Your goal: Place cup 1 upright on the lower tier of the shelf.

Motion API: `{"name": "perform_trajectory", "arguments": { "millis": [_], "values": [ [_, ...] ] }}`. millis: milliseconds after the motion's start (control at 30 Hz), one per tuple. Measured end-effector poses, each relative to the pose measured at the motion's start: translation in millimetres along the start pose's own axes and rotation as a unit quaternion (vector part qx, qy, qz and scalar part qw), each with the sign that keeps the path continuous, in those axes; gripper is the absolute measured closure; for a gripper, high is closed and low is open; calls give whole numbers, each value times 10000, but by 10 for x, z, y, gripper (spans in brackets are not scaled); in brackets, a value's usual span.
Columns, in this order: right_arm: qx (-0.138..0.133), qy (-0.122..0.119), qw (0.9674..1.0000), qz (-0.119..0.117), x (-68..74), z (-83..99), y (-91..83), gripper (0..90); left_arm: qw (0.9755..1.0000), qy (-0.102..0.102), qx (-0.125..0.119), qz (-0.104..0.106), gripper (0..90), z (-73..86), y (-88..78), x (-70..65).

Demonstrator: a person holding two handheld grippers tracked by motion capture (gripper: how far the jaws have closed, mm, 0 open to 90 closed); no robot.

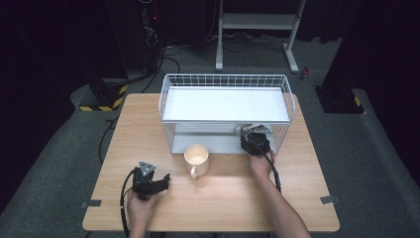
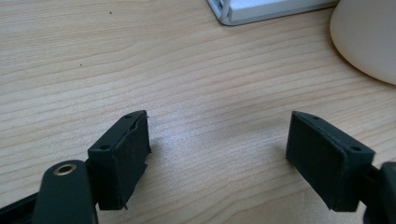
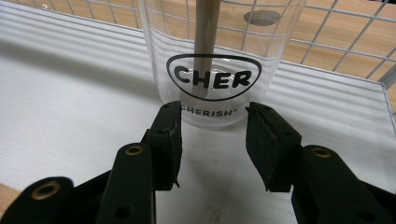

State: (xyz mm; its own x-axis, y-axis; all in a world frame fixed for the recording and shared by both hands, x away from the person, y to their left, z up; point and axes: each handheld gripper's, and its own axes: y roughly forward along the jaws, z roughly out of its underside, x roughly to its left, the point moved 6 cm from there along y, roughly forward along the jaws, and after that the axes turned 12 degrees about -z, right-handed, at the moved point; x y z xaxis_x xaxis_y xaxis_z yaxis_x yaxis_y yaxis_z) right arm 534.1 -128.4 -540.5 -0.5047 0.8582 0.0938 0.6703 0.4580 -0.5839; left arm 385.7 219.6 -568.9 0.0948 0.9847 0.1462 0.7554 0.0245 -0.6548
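Glass cup [image 3: 212, 60], clear with a black oval logo and the word CHERISH printed on its wall, stands upright on the white lower shelf [image 3: 70, 116] of a white wire basket rack [image 1: 225, 82], toward the 3 o'clock end of that shelf in the high view. Nearest the person, at about 7 o'clock on the wooden table [image 1: 223, 203], the left tongs [image 2: 217, 154] rest low over bare wood with the jaws well apart and nothing between them. Just past them, near the middle of the table, a cream mug [image 1: 196, 157] stands upright with its handle pointing back toward the person; in the left gripper view its rounded side sits at 2 o'clock, close to a corner of the rack. Farther on, at about 1 o'clock from the mug, the right tongs [image 3: 214, 140] reach into the rack's lower level, their pads at either side of the cup's base. The jaws look drawn in about as far as they go, yet whether the pads actually press the glass is hard to judge, since a narrow gap seems to show on each side. A wooden stick [image 3: 205, 42] stands inside the cup. Beyond it lies the wire grid of the rack's far wall.
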Motion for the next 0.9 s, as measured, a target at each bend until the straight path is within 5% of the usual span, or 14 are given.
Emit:
{"name": "perform_trajectory", "arguments": {
  "millis": [267, 900],
  "values": [
    [-149, 118, 9989, -420, 43, 26, -144, 454, 10000, -2, 1, 0, 217, 0, 0, 0],
    [-325, 117, 9967, -740, 7, 116, -458, 350, 10000, -9, -7, -6, 220, -2, 2, 1]
  ]
}}
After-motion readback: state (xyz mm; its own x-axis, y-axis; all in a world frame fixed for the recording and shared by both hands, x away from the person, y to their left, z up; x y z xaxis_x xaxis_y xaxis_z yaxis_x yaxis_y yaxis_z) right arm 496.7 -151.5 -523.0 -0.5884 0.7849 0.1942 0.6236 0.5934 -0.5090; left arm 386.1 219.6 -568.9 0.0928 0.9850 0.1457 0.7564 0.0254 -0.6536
